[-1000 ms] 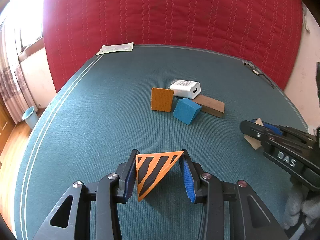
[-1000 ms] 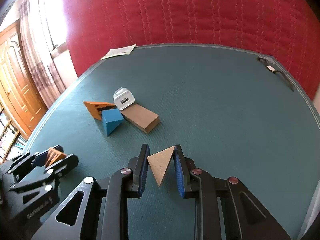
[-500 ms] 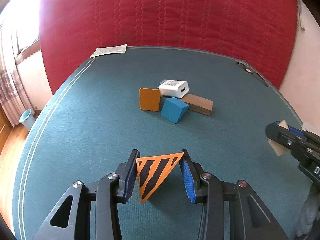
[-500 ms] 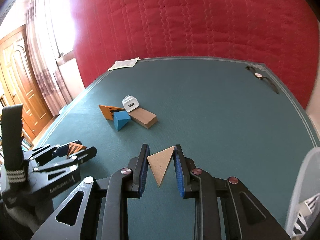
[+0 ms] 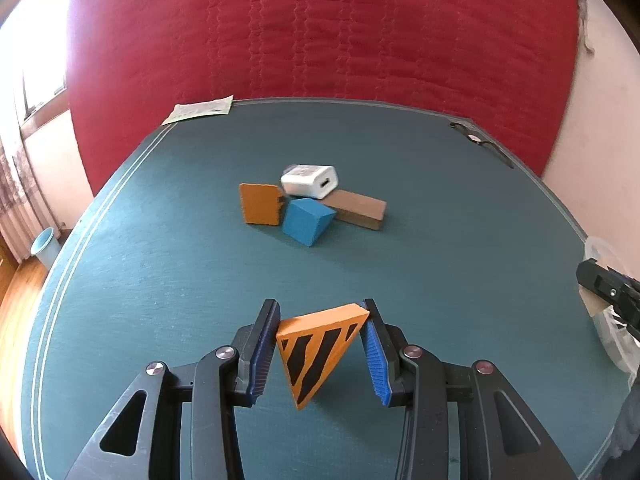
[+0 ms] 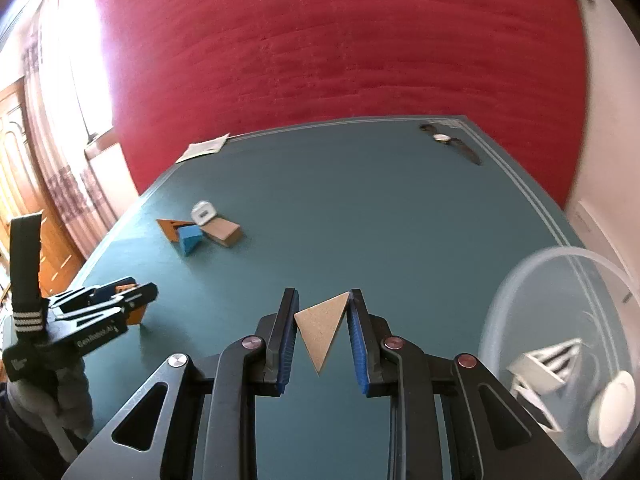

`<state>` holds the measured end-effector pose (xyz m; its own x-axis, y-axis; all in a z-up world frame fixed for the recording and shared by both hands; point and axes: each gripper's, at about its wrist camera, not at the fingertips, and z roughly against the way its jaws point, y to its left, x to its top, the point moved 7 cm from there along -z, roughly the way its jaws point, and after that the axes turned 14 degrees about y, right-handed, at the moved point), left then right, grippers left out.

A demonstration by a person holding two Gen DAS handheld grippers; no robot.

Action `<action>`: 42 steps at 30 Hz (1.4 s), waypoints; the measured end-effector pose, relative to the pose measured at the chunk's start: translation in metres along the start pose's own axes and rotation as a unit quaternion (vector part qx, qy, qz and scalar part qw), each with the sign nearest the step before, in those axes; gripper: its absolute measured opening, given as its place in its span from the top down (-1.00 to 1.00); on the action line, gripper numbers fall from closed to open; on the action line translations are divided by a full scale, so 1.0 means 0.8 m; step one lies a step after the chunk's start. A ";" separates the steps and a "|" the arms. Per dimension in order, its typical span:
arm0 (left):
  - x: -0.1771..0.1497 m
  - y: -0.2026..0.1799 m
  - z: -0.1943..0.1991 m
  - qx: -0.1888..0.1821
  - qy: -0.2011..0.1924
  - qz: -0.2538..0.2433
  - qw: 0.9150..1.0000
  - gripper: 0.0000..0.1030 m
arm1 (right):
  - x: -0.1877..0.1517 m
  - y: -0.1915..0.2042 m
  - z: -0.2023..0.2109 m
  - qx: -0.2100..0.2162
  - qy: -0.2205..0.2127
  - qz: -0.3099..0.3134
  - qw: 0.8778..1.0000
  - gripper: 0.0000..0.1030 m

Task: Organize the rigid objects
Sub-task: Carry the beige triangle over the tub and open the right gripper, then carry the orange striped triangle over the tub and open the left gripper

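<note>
Left wrist view: the left gripper [image 5: 322,344] is closed on an orange wedge with black stripes [image 5: 318,350], its blue-padded jaws pressing the wedge's two upper corners and the point of the wedge hanging down, above the teal table [image 5: 160,280]. Taking the white charger [image 5: 310,180] as landmark: it lies near the middle of the table, resting partly on a brown block [image 5: 358,210] that extends to its right. An orange square block [image 5: 260,204] stands just left of the charger, and a blue wedge [image 5: 306,220] sits directly in front of it, touching the brown block. A paper sheet [image 5: 200,108] lies well beyond the charger at the far left corner, and a wristwatch [image 5: 478,142] lies well beyond it at the far right edge. The right gripper [image 5: 600,292] shows at the frame's right edge, far right of the charger. Right wrist view: the right gripper [image 6: 322,322] is fully closed on a tan triangular piece [image 6: 320,326], point downward, held clear of the table. The charger [image 6: 204,213] group lies far to the left. A clear round container [image 6: 520,280] stands well to the right of the charger, at the near right, holding a white wedge [image 6: 544,368] and a white disc [image 6: 612,408]. The left gripper [image 6: 116,300] appears at the near left, gripping its orange wedge.
</note>
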<state>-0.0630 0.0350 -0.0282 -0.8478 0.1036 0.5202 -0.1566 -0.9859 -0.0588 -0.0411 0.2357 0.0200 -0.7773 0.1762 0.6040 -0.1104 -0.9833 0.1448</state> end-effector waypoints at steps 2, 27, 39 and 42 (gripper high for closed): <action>0.000 -0.005 0.001 -0.002 -0.001 -0.003 1.000 0.17 | -0.004 -0.014 0.008 -0.005 -0.003 -0.010 1.000 0.51; -0.011 -0.019 -0.007 0.009 0.019 -0.001 1.000 0.09 | -0.064 -0.183 0.072 -0.096 -0.018 -0.144 0.985 0.35; 0.013 -0.028 -0.030 0.027 0.020 -0.023 0.999 -0.10 | -0.068 -0.185 0.069 -0.086 -0.016 -0.149 0.985 0.14; 0.016 -0.031 -0.036 0.024 0.025 -0.029 0.999 0.04 | -0.068 -0.184 0.069 -0.082 -0.017 -0.147 0.986 0.12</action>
<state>-0.0846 0.0643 -0.0448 -0.8629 0.1655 0.4775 -0.1825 -0.9831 0.0109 0.0516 0.3737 0.0092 -0.6763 0.4530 0.5809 -0.4285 -0.8833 0.1899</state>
